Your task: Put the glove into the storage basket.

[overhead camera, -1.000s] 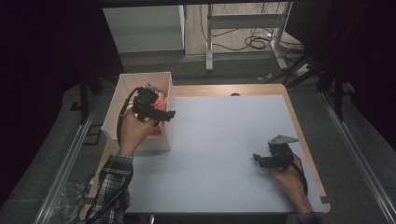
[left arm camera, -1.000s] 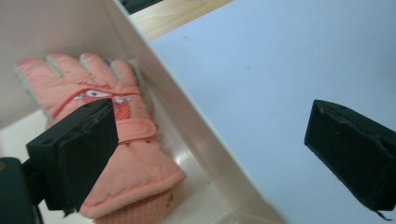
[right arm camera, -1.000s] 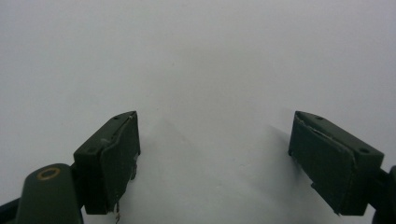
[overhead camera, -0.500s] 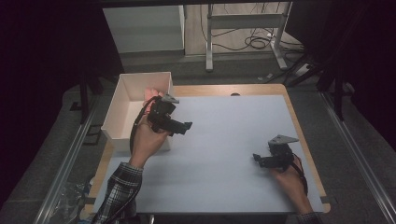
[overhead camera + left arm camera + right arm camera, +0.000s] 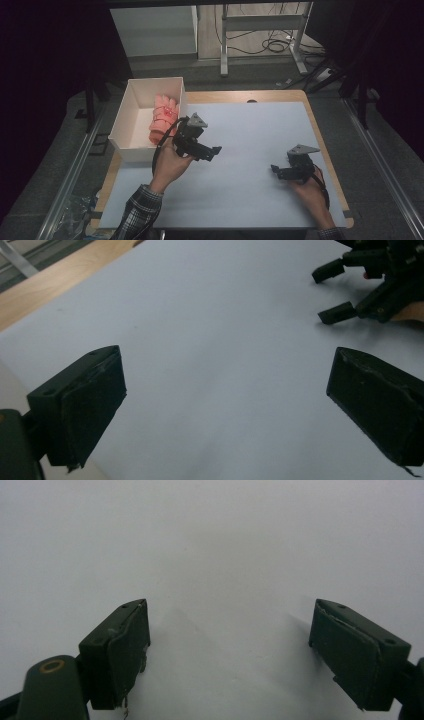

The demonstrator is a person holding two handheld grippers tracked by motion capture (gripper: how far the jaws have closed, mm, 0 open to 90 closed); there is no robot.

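A white open box stands at the table's left edge, and a pink-orange bundle lies inside it against the right wall. My left gripper hovers just right of the box over the white mat, open and empty. The left gripper view has its jaws wide apart above bare mat, with the right gripper farther off at the top right. My right gripper rests low at the mat's front right, open. In the right gripper view its jaws stand apart with nothing between them.
A white mat covers most of the wooden table. Beyond the far edge stand a white cabinet and a metal frame with cables on the floor. Metal rails run along both sides of the table.
My left gripper has moved out of the box, rightward and nearer, over the mat. The pink-orange bundle now lies uncovered in the box. The right gripper has stayed put.
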